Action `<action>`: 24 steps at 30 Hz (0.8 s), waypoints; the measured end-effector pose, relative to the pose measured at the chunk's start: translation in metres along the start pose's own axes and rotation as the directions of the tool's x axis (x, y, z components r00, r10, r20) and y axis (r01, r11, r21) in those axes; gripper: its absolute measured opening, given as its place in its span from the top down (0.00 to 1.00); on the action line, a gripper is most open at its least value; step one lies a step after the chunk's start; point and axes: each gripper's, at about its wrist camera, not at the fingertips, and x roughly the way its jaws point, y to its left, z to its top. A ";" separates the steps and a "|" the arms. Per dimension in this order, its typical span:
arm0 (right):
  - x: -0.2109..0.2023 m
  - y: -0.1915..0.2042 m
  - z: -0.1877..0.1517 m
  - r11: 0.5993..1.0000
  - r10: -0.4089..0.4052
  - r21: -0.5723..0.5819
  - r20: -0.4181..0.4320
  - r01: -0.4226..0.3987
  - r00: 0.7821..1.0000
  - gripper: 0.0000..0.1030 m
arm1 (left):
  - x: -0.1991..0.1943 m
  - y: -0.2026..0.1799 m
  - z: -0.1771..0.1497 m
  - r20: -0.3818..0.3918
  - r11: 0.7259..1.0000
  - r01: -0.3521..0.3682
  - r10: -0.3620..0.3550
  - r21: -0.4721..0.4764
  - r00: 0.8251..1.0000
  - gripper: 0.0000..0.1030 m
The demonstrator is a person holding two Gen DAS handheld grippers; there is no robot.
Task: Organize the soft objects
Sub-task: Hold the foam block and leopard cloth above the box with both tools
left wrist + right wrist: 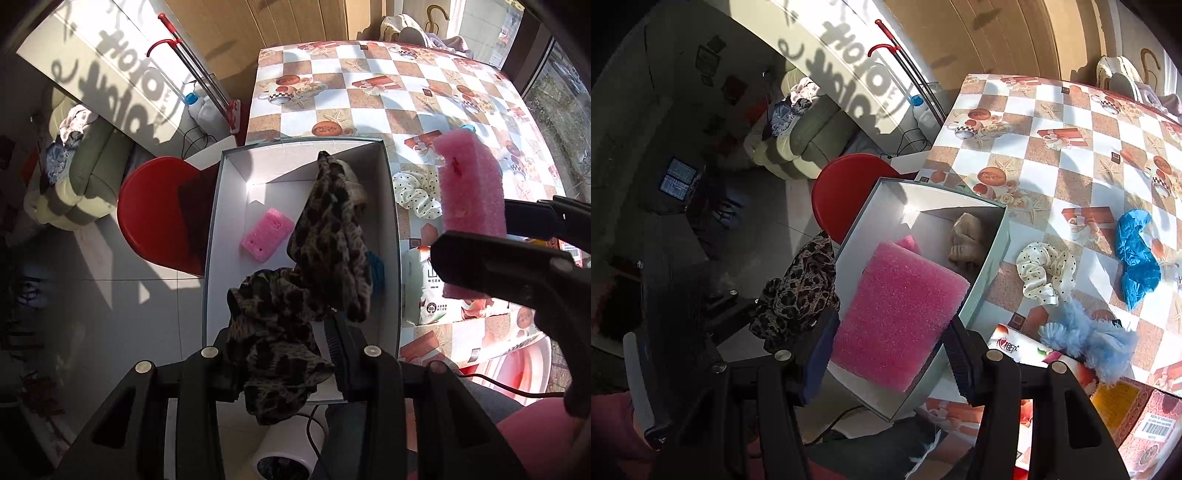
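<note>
My left gripper [284, 354] is shut on a leopard-print cloth [321, 243] and holds it over the open white box [229, 206]. A small pink sponge [266, 235] lies in the box, with a beige soft item [966, 240] at its far end. My right gripper [886, 350] is shut on a large pink sponge [897, 317] above the box's near end; it also shows in the left wrist view [471, 192]. The leopard cloth shows at the left in the right wrist view [805, 284].
On the checkered table [369, 96] lie a white polka-dot scrunchie [1045, 273], a blue crumpled item [1137, 254], a fluffy light-blue scrunchie [1086, 339] and a tissue pack [424, 291]. A red stool [159, 210] stands left of the box.
</note>
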 end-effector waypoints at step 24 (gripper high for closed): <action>0.003 -0.002 0.000 1.000 0.003 0.010 -0.008 -0.003 1.000 0.44 | 0.003 -0.002 0.005 0.001 1.000 0.000 0.000 0.019 1.000 0.61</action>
